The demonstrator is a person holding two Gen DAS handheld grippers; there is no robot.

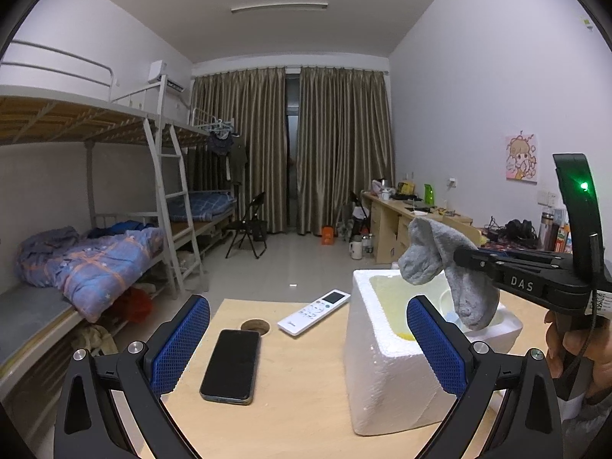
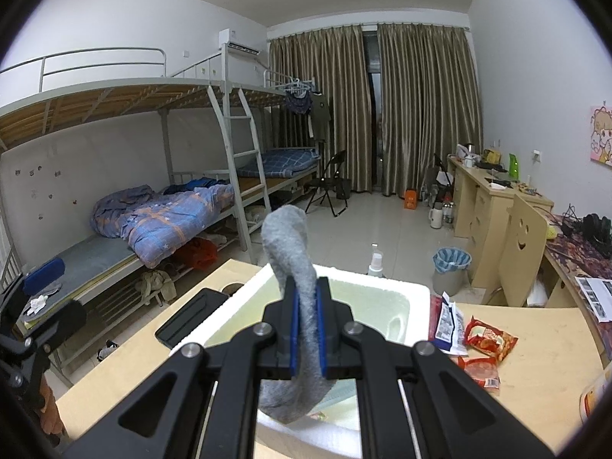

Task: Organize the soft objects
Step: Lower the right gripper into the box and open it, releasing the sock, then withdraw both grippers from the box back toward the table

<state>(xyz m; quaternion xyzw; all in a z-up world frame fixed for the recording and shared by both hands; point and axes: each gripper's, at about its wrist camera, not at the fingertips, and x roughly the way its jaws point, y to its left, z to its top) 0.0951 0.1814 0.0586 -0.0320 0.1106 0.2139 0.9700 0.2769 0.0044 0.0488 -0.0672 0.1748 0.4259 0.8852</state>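
The right hand-held gripper [image 2: 306, 325] is clamped on the grey sock [image 2: 290, 260], hanging long-axis vertical over the foam box [image 2: 415, 298] at six o'clock; the left hand-held gripper [image 1: 306, 344] stands apart, empty.

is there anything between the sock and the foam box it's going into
Nothing visible. The right gripper is shut on the grey sock, which hangs right above the open top of the white foam box. The left gripper is open and empty, with one finger in front of the box's near wall.
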